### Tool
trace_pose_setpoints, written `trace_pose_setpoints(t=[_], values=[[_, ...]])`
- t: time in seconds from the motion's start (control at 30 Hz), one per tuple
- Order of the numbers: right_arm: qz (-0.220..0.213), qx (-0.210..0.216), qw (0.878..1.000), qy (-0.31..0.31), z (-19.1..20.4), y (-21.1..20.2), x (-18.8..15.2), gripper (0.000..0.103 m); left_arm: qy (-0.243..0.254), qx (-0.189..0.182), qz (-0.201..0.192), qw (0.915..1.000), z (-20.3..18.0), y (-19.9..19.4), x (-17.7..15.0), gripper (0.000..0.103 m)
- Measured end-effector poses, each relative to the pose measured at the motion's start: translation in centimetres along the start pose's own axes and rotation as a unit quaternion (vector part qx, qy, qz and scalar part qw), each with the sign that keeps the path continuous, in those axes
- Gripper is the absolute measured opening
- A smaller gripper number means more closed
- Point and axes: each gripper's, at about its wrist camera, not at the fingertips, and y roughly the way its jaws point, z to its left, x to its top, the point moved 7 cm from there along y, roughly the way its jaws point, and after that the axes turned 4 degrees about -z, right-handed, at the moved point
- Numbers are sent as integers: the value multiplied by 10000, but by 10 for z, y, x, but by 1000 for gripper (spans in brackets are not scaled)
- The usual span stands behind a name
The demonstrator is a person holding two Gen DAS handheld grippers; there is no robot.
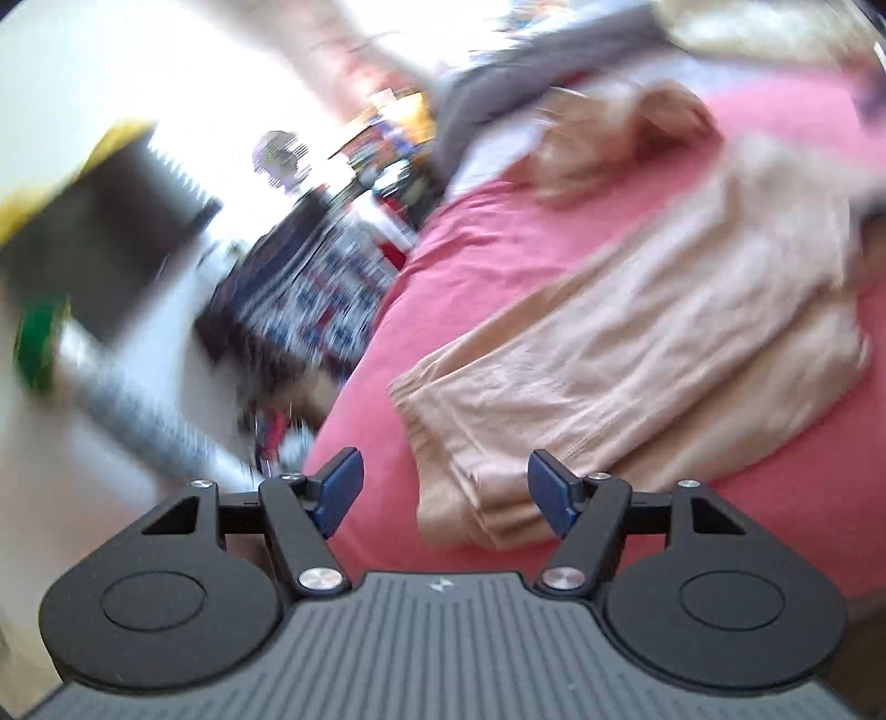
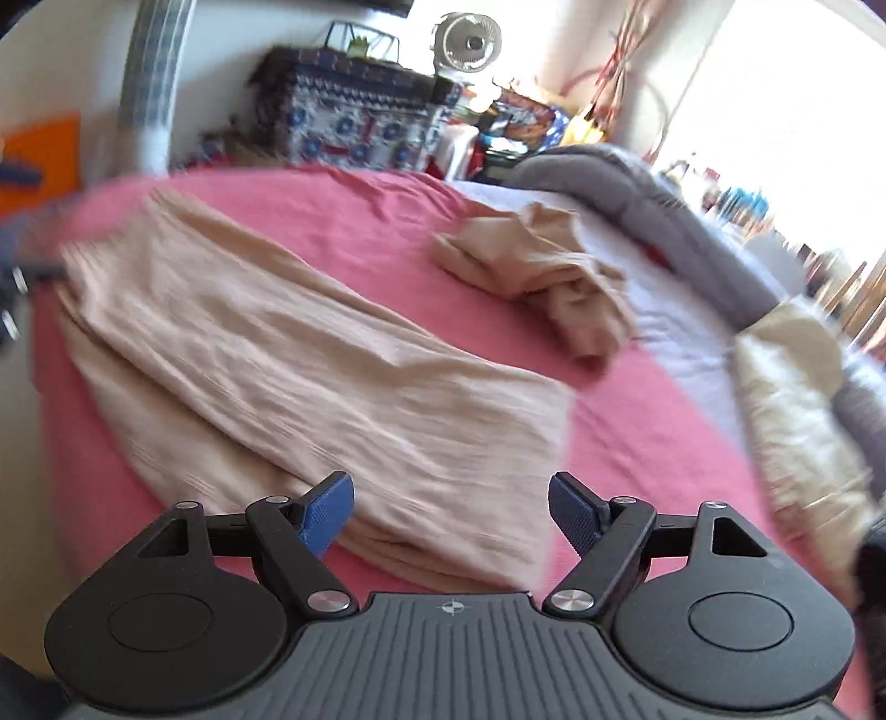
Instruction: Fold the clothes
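A long beige garment (image 2: 288, 354) lies spread flat on the pink bed sheet (image 2: 637, 443); in the left wrist view the same beige garment (image 1: 637, 354) stretches away to the upper right. My left gripper (image 1: 446, 493) hangs open over its near folded end, pads apart, nothing pressed between them. At the garment's other end my right gripper (image 2: 451, 512) also stands open, with cloth below the gap and no grip on it. A second beige garment (image 2: 542, 271) lies crumpled farther up the bed, also visible as a beige heap (image 1: 626, 133).
A grey blanket (image 2: 637, 188) and a cream pillow (image 2: 797, 399) lie along the bed's far side. Beyond the bed stand a patterned chest (image 2: 354, 111) and a white fan (image 2: 470, 41). The bed edge (image 1: 354, 399) drops to the floor at the left.
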Motion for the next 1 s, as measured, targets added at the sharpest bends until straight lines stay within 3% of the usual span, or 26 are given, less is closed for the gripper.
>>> trace_pose_setpoints(t=[0.07,0.13,0.2,0.4,0.57,0.77,1.0], values=[[34,-132,9982,-575,0,12,-14,78,722,-199,-150,9971,-10,11,-4,69],[29,-151,9932,-1152,5,21,-23,78,1435,-337,-266,9887,-19,19,-13,68],[-12,-171,9884,-1508,11,25,-29,78,1841,-405,-291,9816,-24,27,-20,67],[-54,-238,9899,-1400,10,28,-27,82,2160,-510,-492,9738,-33,38,-22,67],[126,-294,9922,-1205,5,39,-25,85,2732,-745,-1007,9538,-46,31,-22,67],[99,-303,9934,-1099,-2,37,-18,85,3046,-767,-840,9457,-49,42,-38,68],[-529,279,9938,-940,27,11,19,86,3416,-628,-1031,9321,-60,53,-33,68]])
